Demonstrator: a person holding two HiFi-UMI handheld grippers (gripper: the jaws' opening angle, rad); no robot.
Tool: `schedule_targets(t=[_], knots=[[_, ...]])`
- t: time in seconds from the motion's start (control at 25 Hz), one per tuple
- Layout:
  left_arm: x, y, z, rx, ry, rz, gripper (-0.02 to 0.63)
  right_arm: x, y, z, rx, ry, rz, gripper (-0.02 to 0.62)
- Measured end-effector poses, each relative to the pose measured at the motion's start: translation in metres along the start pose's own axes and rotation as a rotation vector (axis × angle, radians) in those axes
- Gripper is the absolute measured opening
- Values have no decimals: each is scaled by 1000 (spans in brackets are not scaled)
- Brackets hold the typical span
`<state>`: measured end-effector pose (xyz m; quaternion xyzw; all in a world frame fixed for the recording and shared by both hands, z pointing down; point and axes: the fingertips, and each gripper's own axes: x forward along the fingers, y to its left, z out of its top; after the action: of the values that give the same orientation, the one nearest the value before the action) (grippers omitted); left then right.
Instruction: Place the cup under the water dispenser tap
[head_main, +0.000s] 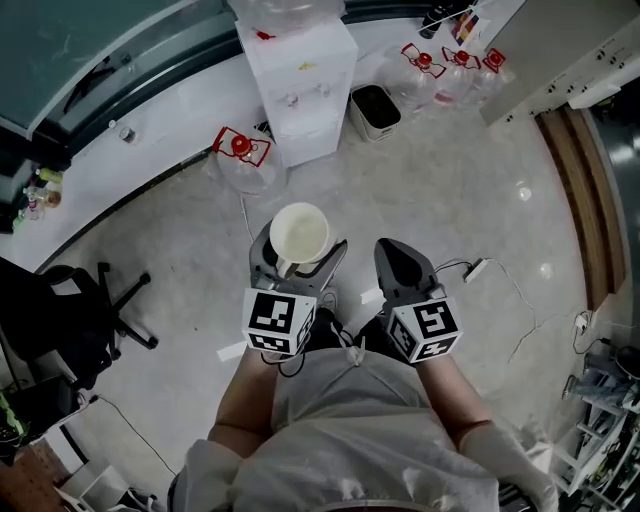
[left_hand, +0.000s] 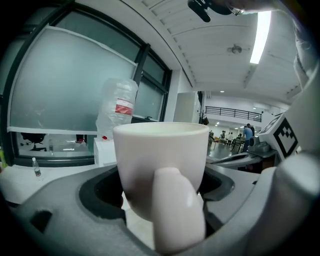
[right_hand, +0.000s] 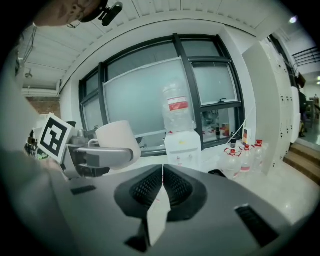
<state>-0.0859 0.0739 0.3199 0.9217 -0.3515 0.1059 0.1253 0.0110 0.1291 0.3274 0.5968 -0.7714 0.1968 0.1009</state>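
Note:
A white cup with an empty cream inside is held upright above the floor, and my left gripper is shut on it. In the left gripper view the cup fills the middle, its handle towards the camera. The white water dispenser stands against the window ledge ahead, with a bottle on top; it is also seen small behind the cup, the dispenser well apart from it. My right gripper is shut and holds nothing, level with the left one. The right gripper view shows the dispenser ahead and the cup at left.
A water bottle with a red cap lies left of the dispenser. A black bin and several more bottles stand to its right. An office chair is at left. A cable with a plug strip crosses the floor at right.

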Motion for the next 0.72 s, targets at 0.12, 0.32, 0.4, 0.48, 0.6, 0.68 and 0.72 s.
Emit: schedule_targets(t=[0.12, 0.32, 0.4, 0.48, 0.6, 0.68, 0.72], knots=[[14, 10, -3, -12, 18, -1, 446, 19, -9, 6, -2, 13, 7, 29], [41, 24, -9, -45, 40, -6, 446, 58, -26, 17, -14, 27, 41, 29], [52, 32, -9, -82, 34, 3, 446, 73, -30, 19, -29, 32, 75, 29], [66, 42, -7, -90, 31, 37, 446, 88, -38, 24, -43, 36, 109, 29], [89, 55, -3, -60, 45, 97, 446, 114, -56, 36, -52, 40, 159, 29], [109, 62, 1, -36, 55, 128, 446, 134, -70, 45, -65, 43, 195, 29], [119, 66, 3, -23, 61, 144, 446, 144, -77, 48, -80, 48, 217, 29]])
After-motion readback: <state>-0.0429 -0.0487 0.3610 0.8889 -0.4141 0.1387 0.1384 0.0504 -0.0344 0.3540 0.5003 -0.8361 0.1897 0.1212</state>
